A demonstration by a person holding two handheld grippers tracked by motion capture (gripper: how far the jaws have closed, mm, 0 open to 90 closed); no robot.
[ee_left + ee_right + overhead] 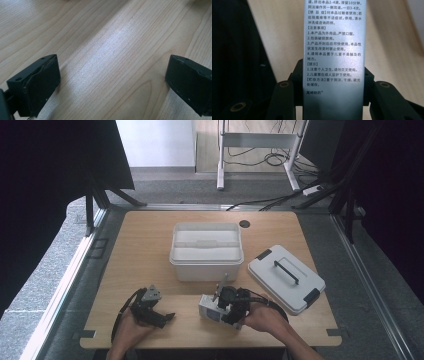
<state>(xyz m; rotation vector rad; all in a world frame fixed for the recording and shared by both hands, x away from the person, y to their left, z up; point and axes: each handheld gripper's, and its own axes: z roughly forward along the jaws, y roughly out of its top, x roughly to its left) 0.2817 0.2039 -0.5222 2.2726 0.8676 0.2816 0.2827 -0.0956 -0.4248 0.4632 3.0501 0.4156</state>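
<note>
Your small box is long and thin, pale grey, with rows of tiny black print down one side. In the high view the small box sits low over the wooden table, in front of the white tub and close to it, on your side.

Your right gripper has its jaws closed part way, and they squeeze the small box between them. In the right gripper view the box stands up straight from the jaws, one black jaw on each side of it.

Your left gripper is to the left of the white tub and nearer to you. Its jaws are spread wide, and between them you see just bare table. It holds nothing.

The white tub is open on top. A white tray with a bar across the middle sits in it, and I cannot tell what else is inside. Its lid, with a dark handle, lies flat on the table just to the right of the tub.
</note>
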